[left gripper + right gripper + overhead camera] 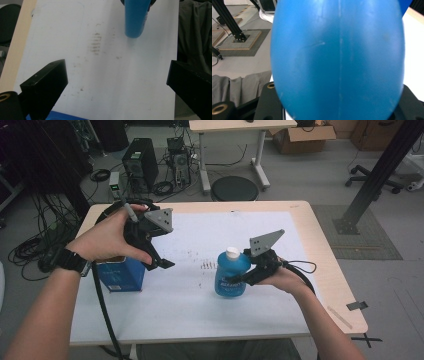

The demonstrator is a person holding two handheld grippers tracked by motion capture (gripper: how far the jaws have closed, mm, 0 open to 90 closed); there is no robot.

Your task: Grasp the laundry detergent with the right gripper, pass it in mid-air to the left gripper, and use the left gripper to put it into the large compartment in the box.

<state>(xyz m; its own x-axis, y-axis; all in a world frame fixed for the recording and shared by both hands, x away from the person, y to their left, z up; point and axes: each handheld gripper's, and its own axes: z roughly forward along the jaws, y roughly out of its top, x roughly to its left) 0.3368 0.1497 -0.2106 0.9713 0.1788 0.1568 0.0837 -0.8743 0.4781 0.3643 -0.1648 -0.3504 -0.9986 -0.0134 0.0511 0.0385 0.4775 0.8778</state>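
Note:
A blue bottle point(231, 279) with a white cap point(232, 252) stands upright over the middle of the white sheet point(200, 310). My right gripper point(244, 279) is shut on the bottle's side from the right. In the right gripper view the bottle point(339, 57) bulges between the black jaws. My left gripper point(159, 265) hangs open, jaws wide apart and pointing down, just right of a blue box point(120, 274) at the table's left. In the left gripper view my left gripper point(116, 70) holds nothing, with the bottle point(136, 17) farther off and the box's corner point(62, 116) below.
The wooden table point(325, 270) is covered by the stained white sheet. A strip of black tape point(356, 305) lies at its right edge. Beyond the table are a black stool point(234, 188), a computer tower point(140, 162), floor cables and a slanted black post point(380, 170).

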